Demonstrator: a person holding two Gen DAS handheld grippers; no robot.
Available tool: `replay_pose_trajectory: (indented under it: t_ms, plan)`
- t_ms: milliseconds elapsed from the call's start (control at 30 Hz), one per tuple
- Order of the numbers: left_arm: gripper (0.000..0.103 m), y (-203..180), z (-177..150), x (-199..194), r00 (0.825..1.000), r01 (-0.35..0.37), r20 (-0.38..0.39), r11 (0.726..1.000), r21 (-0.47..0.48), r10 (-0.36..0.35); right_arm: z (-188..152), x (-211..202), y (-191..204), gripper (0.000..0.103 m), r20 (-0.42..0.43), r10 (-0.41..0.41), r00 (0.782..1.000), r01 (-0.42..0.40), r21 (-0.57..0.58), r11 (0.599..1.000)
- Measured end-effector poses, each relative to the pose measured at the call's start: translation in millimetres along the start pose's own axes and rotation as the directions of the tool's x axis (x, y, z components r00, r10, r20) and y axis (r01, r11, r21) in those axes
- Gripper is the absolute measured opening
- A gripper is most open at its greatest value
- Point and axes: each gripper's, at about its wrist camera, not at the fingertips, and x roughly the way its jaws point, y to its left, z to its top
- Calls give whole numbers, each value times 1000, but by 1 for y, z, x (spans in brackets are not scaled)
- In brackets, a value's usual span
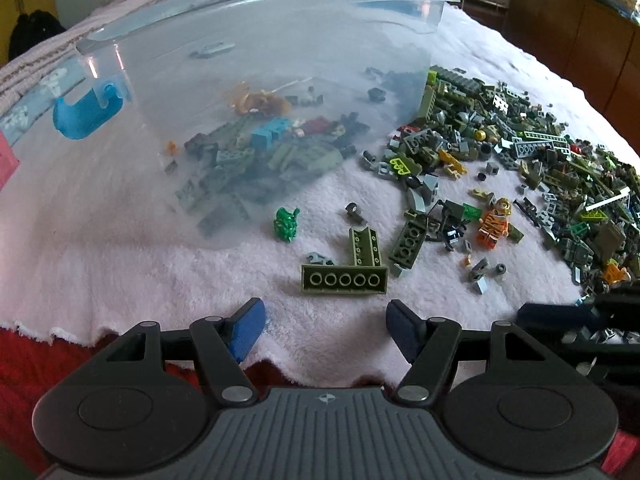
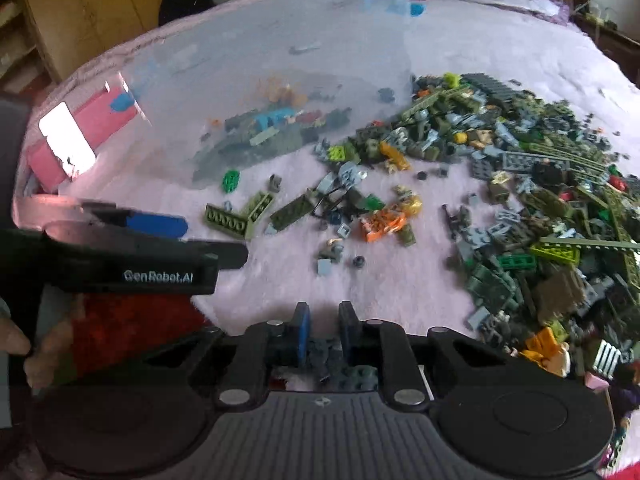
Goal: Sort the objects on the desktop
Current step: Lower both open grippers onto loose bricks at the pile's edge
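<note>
A clear plastic bin (image 1: 280, 12) lies tipped on a pink towel (image 1: 120, 272), with olive, grey and blue bricks (image 1: 264, 148) inside. A big loose brick pile (image 1: 560, 168) spreads to the right. My left gripper (image 1: 326, 328) is open, just short of a long olive brick (image 1: 344, 280) joined to a second olive piece. An orange tiger minifigure (image 1: 494, 222) and a green piece (image 1: 286, 224) lie nearby. My right gripper (image 2: 325, 332) stands narrow, its pads pressing small dark grey bricks (image 2: 326, 358). The left gripper (image 2: 216, 240) reaches in from the left beside the olive brick (image 2: 226, 220).
The towel's frayed near edge (image 1: 280, 364) meets a red cover (image 1: 40, 368). A pink box (image 2: 100, 124) sits by the bin. Wooden furniture (image 1: 580, 32) stands at the back right. A hand (image 2: 20, 348) shows at the lower left.
</note>
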Motion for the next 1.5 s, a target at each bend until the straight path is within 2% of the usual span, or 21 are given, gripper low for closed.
replay_pose_trajectory:
  t_ms: [200, 300, 433, 533, 700, 867, 1000, 1067, 1100, 1133, 1200, 1300, 1500]
  plan:
    - [69, -1, -5, -3, 1000, -7, 3, 1000, 5, 7, 24, 5, -7, 19, 76, -22, 997, 21, 15, 1000]
    - [69, 0, -5, -3, 1000, -5, 1, 1000, 4, 5, 38, 19, -4, 19, 81, -1, 997, 2, -16, 1000]
    - [69, 3, -4, -5, 1000, -12, 1, 1000, -2, 12, 51, 46, 0, 19, 45, -1, 999, 3, -49, 999]
    - [69, 8, -4, -6, 1000, -23, 3, 1000, -16, 23, 45, 50, 3, 20, 14, 22, 1000, -21, -62, 998]
    - [70, 16, -4, -5, 1000, -24, 1, 999, -43, 24, 22, 28, 10, 20, -19, 103, 995, -104, -113, 988]
    - [70, 12, -5, -6, 999, -35, 5, 999, -24, 35, 12, 4, 0, 20, 50, 71, 996, -68, -55, 996]
    - [70, 7, -5, -9, 999, -28, 18, 999, -18, 29, 18, 4, -10, 20, 86, 17, 996, -15, -31, 999]
    - [66, 2, -5, -13, 999, -17, 36, 1000, -6, 17, 21, 8, -15, 20, 101, -8, 995, 10, -16, 1000]
    - [56, -1, -5, -15, 999, -8, 48, 1000, 2, 8, 22, 8, -17, 16, 112, -21, 993, 22, -6, 1000]
    - [38, -6, -6, -17, 998, 5, 65, 1000, 18, -7, 22, 9, -19, 9, 120, -33, 992, 33, 0, 999]
    - [26, -18, -9, -19, 995, 18, 94, 997, 80, -26, 21, 9, -21, 8, 130, -66, 989, 66, 3, 998]
    - [21, -34, -10, -19, 991, 34, 124, 988, 150, -53, 18, 9, -23, 8, 125, -67, 990, 68, -9, 998]
    - [15, -48, -5, -9, 986, 88, 124, 974, 210, -115, 13, 11, -18, 9, 112, -71, 991, 78, -64, 995]
